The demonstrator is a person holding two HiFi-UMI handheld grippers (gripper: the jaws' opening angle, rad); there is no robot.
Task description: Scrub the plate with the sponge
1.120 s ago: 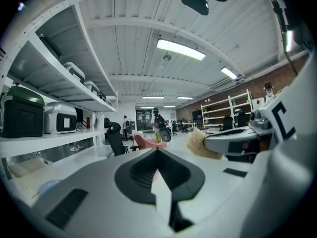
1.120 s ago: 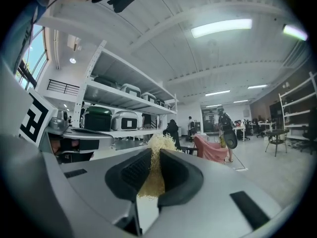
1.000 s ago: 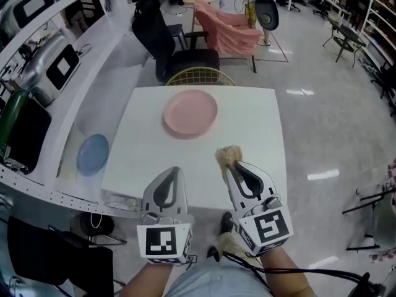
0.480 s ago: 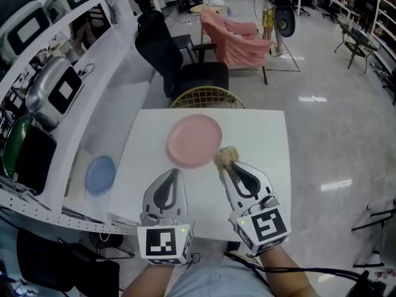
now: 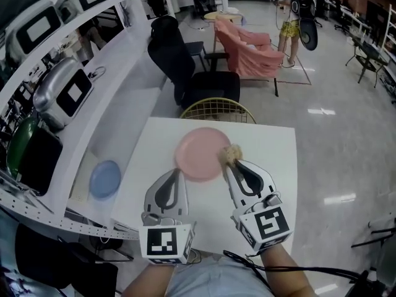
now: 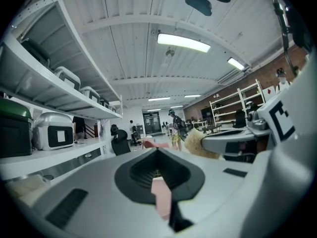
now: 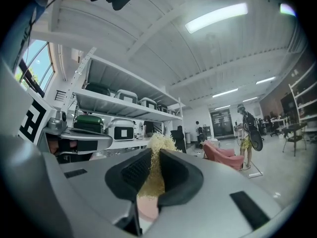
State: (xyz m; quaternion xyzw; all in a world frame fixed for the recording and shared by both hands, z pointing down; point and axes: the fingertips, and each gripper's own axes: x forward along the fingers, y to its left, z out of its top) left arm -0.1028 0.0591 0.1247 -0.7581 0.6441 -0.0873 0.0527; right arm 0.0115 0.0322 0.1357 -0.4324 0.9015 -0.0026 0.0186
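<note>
Straw-coloured sponge, pinched by the fingers of the right gripper, has reached the pink plate; scrubbing can start. Fingers of the left gripper are closed, empty.

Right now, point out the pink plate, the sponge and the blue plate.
pink plate [image 5: 198, 154], head view, bare centre.
sponge [image 5: 232, 154], head view, exposed fibrous tuft.
blue plate [image 5: 104, 179], head view, its middle.

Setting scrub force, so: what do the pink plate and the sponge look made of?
Pink plate: likely plastic or melamine. The colour is even and matte with no sharp glints, though matte ceramic can't be excluded.
Sponge: tan, stringy, frayed strands, so more a natural-fibre or loofah-type scrubber than foam. It is pinched narrow between the right gripper's jaws.
</note>
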